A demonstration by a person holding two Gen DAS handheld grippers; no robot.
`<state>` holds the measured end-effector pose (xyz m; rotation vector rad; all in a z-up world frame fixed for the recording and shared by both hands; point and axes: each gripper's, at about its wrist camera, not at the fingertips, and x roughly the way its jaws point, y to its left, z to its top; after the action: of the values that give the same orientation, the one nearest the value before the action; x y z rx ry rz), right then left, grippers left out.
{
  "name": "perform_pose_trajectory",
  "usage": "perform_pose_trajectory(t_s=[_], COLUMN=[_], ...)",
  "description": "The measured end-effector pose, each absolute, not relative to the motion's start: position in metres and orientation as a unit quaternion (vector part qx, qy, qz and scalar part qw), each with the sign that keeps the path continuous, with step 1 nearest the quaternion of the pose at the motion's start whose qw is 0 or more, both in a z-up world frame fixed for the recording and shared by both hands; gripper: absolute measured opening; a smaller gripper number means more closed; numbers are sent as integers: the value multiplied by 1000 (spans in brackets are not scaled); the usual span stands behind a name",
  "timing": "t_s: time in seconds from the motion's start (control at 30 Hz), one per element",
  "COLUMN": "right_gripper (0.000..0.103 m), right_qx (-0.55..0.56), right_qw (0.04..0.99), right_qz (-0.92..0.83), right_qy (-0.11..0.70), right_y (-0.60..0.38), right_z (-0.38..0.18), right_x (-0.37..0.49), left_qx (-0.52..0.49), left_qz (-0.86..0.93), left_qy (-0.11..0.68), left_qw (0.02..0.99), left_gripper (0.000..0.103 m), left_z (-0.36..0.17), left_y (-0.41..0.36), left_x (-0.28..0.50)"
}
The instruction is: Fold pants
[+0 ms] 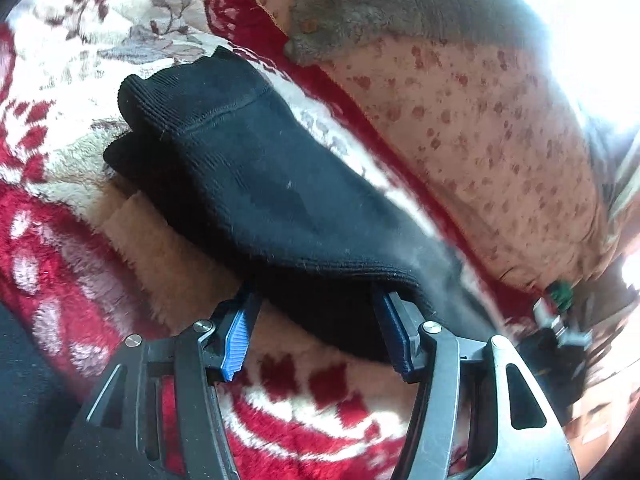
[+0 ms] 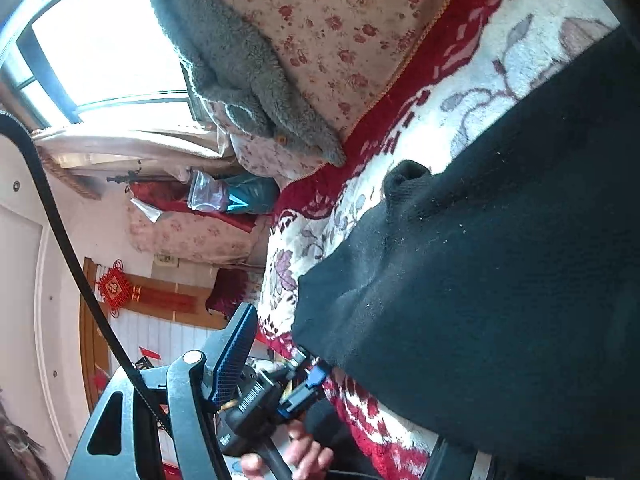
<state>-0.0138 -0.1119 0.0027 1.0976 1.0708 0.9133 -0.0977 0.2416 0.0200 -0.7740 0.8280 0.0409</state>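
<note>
Pants (image 1: 248,184) lie folded into a thick black bundle on the floral blanket (image 1: 72,60) of the bed. Your left gripper (image 1: 316,300) stands released, fingers tucked under the hem; your right gripper (image 2: 332,344) looks released too. Only tidying seems left.

Bright window (image 2: 108,40) above a red floral blanket (image 1: 60,240) and floral quilt (image 1: 480,140)
</note>
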Motion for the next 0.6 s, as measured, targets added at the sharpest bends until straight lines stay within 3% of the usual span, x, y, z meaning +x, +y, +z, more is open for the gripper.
perform_pose_trajectory(t_s=[0.4,0.6], right_gripper=[70,70], right_qx=[477,471], right_qw=[624,628], right_qz=[397,397], right_qy=[475,476], right_y=[-112,-111], right_z=[-6,-8], right_x=[-15,-17], left_qx=[-467,-450], left_qz=[18,35], left_qy=[312,342], left_qw=[827,824], left_gripper=[63,64], left_z=[21,12], left_y=[286,288], left_x=[-111,-98])
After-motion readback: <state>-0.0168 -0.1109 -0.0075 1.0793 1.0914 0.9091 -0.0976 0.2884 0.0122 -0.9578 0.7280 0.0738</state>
